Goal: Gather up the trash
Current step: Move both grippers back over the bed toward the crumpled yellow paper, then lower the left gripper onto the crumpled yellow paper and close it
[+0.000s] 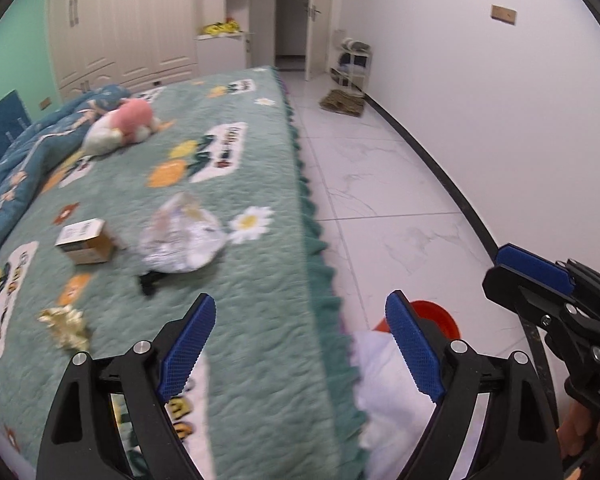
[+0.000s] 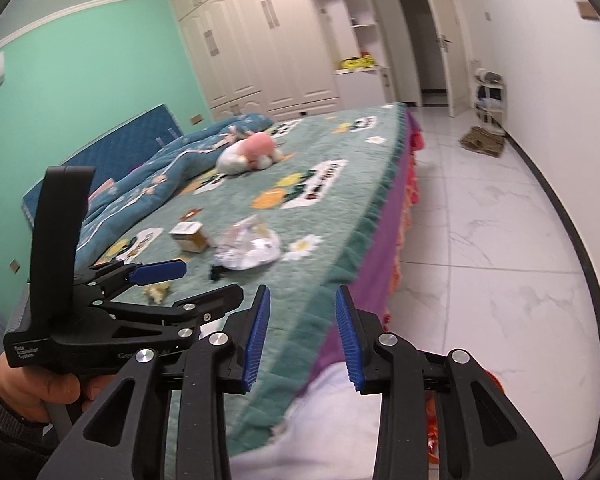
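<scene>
Surface: a bed [image 1: 260,168] with a green fleece cover printed with flowers, its scalloped edge running from near to far in the middle of my left view
Room: white marble-look floor [image 1: 400,208] on the right, white wall beyond it, cream wardrobe [image 2: 260,40] and an open door at the far end, mint wall on the left
Other things on bed: a pink and white plush toy [image 1: 120,124] far, a blue quilt [image 2: 172,176] at the far left
My left gripper [image 1: 300,348]: jaws stand wide, nothing between the pads, over the near edge of the bed
My right gripper [image 2: 302,336]: jaws narrow but apart, nothing held, only bed edge and white cloth behind the gap
Trash: a crumpled white wrapper [image 1: 182,236] lies on the cover, beyond my left jaws and a little left; a small cardboard box [image 1: 86,240] just left of it; a small black scrap [image 1: 150,282] near the wrapper; a gold crumpled foil [image 1: 66,326] nearest, left of my left finger
Near right: a red round object [image 1: 436,316] on the floor, partly hidden
Open room: the floor right of the bed is wide and free up to the wall
</scene>
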Tool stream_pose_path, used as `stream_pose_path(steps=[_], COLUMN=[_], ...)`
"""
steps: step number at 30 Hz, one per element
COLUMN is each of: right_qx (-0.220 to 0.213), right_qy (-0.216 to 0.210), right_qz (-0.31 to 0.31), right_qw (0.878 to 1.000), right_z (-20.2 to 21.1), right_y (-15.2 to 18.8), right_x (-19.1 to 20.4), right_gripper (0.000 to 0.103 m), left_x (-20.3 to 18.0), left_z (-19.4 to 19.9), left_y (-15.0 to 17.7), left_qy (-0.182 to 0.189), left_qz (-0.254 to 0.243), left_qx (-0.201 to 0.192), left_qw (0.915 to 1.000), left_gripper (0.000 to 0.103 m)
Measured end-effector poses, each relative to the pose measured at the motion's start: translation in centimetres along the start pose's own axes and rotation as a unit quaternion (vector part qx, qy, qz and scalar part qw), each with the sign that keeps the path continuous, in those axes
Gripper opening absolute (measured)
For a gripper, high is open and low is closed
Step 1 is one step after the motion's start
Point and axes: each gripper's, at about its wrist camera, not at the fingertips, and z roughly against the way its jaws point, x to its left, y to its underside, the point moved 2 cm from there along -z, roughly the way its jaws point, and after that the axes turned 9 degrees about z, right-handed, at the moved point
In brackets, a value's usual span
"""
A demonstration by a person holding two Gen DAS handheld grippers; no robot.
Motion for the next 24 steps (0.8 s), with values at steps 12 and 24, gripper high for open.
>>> stream_pose_path(steps=[12,24], right_qx=[0.013,0.047], right_qy=[-0.068,-0.11], right_qz=[0.058,0.095], right_qw=[0.996,0.988], right_z=[-5.2,-10.5], right_y=[-3.5,-5.1], right_x=[9.0,15.7], right_gripper=[0.049,0.064], left_x=[9.5,17.5], left_z=[4.3,5.7], left_y=[1.6,2.7], left_qy=[-0.061,-0.1], left_qz=[0.076,0.141], left_qx=[-0.023,-0.025], left_qw=[0.995,0.9846], left_gripper=[0.086,0.09])
